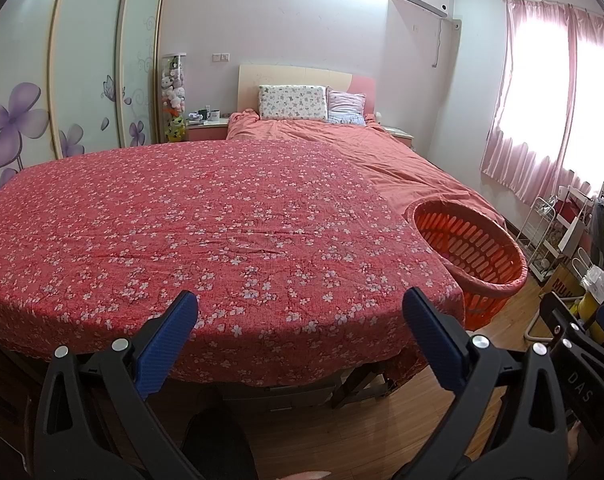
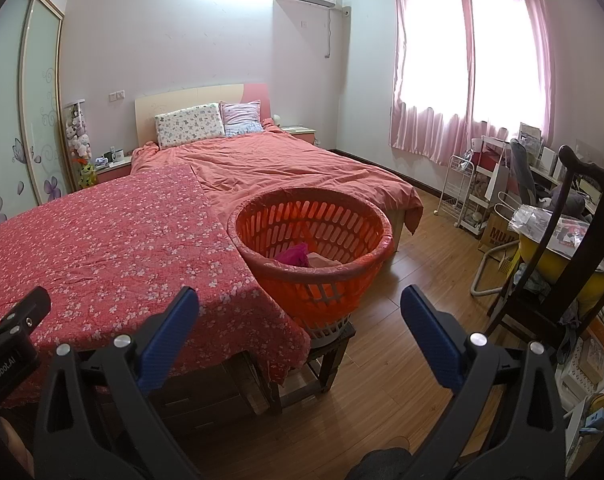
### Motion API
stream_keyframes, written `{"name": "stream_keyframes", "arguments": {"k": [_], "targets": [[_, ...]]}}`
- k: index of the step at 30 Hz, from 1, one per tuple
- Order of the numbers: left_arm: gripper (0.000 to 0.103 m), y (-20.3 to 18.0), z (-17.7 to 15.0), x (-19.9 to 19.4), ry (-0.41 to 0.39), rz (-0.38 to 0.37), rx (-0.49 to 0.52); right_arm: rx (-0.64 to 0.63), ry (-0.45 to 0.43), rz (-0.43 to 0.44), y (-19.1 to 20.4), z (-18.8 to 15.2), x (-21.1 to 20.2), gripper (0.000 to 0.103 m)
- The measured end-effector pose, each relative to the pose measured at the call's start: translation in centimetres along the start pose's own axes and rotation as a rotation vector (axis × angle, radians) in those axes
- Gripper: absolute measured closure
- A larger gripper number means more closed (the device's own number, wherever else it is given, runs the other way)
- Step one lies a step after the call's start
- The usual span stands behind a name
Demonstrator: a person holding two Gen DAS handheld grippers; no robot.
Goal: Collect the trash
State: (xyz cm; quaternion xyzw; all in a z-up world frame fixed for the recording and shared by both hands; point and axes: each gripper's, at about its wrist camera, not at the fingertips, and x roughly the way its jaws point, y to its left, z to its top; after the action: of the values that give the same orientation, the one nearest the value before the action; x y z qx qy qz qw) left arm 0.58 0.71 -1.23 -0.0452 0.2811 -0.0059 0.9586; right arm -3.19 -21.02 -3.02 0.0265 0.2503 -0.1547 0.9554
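An orange slotted basket (image 2: 314,240) stands on a small dark stool (image 2: 326,356) at the right end of a table covered by a red floral cloth (image 1: 206,232). In the basket lie a magenta crumpled piece (image 2: 294,256) and a pale piece (image 2: 322,260). The basket also shows in the left wrist view (image 1: 474,252). My left gripper (image 1: 300,336) is open and empty over the cloth's near edge. My right gripper (image 2: 300,336) is open and empty, in front of the basket. No loose trash shows on the cloth.
A bed with a salmon cover (image 2: 286,168) lies behind the table. A dark wooden chair (image 2: 554,264) with a yellow tub and clutter, a white wire rack (image 2: 458,188) and boxes stand on the right. Wood floor (image 2: 414,248) runs between basket and chair.
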Motion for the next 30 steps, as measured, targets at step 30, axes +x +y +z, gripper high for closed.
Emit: {"name": "stream_keyframes", "arguments": {"k": [30], "targets": [[0.002,0.38,-0.34,0.17,-0.002,0.011,0.006,0.001,0.002,-0.001,-0.04,0.05,-0.01,0.004]]}}
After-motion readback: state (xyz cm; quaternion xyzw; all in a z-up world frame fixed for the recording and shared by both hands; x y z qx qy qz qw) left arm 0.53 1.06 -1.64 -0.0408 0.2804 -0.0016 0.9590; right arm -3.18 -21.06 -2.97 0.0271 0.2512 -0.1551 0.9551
